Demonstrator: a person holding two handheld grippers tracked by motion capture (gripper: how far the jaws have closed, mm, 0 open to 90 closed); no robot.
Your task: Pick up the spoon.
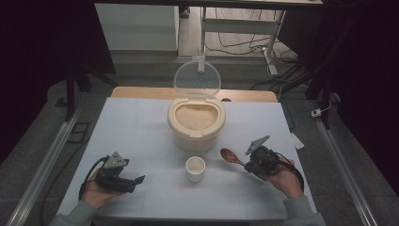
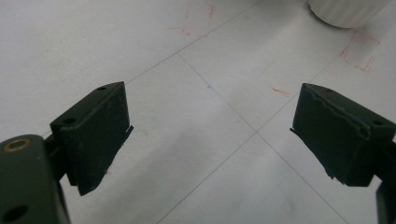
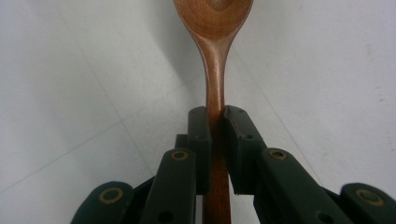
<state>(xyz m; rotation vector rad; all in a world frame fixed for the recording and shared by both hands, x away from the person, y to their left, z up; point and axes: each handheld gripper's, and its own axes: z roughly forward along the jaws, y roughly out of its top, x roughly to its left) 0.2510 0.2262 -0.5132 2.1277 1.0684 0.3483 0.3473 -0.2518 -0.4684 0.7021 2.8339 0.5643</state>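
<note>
Now we note right hand-held gripper (image 3: 215,122) clamped on wooden spoon (image 3: 215,56) handle, bowl at ten o'clock toward white cup (image 1: 195,168). Left hand-held gripper (image 2: 210,128) jaws apart over surface (image 1: 141,136), cup at two o'clock.

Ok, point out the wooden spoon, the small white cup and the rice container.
wooden spoon (image 3: 215,56), right gripper view, on its neck.
small white cup (image 1: 195,175), high view, on its side wall.
rice container (image 1: 194,139), high view, on its front wall.

White sheet (image 1: 141,132) covers the surface, faint red marks (image 2: 359,51) on it. Metal desk frame (image 1: 240,26) and floor cables (image 1: 244,47) at top centre of frame.
</note>
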